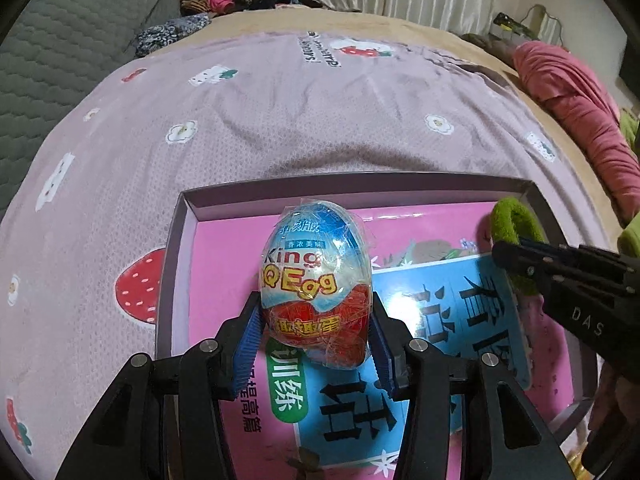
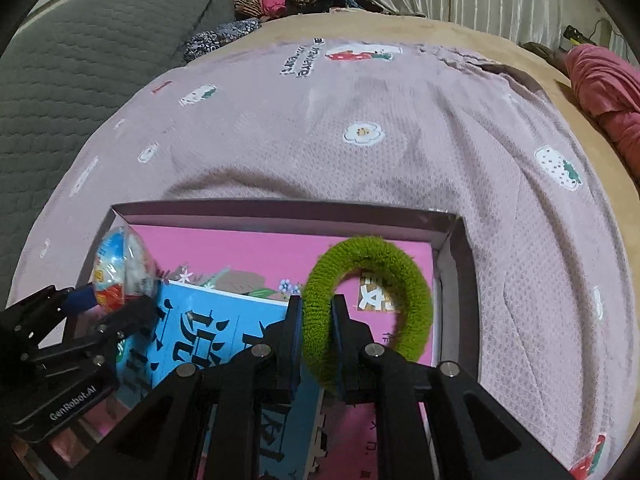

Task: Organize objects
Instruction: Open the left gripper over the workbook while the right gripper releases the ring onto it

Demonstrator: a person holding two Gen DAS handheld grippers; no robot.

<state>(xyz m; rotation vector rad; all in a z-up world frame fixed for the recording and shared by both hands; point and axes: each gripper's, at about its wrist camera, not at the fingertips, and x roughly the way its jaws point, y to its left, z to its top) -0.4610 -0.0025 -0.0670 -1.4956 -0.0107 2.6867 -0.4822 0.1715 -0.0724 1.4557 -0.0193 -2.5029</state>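
We have the left gripper (image 1: 316, 332) clamped on the egg toy (image 1: 316, 284) and the right gripper (image 2: 316, 340) pinching the green hair tie (image 2: 368, 304), both over the box (image 2: 280, 210) on the bed. Lower each onto bare pink floor, then part the jaws gently so the egg doesn't roll.

left gripper (image 1: 316, 320) jaws half apart, clamped; right gripper (image 2: 316, 320) jaws pinched (both angled down).
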